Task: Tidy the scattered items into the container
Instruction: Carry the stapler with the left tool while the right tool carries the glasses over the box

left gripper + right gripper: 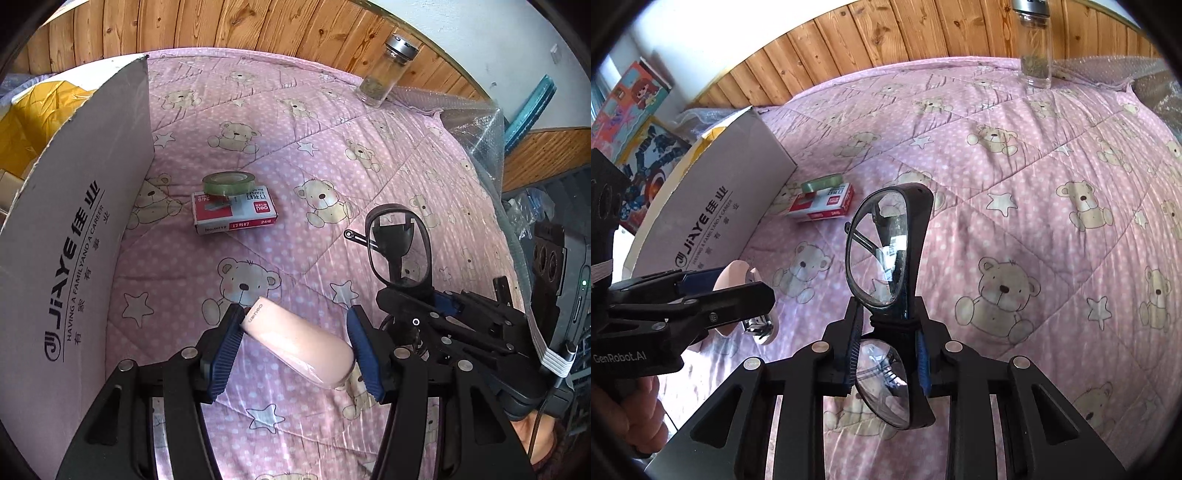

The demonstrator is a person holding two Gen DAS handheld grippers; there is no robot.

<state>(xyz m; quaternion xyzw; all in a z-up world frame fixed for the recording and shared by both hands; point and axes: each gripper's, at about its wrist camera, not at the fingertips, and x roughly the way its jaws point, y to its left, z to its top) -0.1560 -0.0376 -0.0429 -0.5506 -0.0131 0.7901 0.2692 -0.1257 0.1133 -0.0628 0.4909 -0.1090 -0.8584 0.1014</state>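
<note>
A pale pink plastic stapler (299, 343) is held tilted above the quilt, and black-framed glasses (886, 251) are held upright. A green tape roll (229, 183) is rested on a red-and-white staple box (234, 214), beside the open grey cardboard box (74, 236).

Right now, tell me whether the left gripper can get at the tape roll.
Probably not yet. The left gripper is shut on the pink stapler, so its fingers are occupied. The path to the tape roll on the staples box looks clear.
</note>
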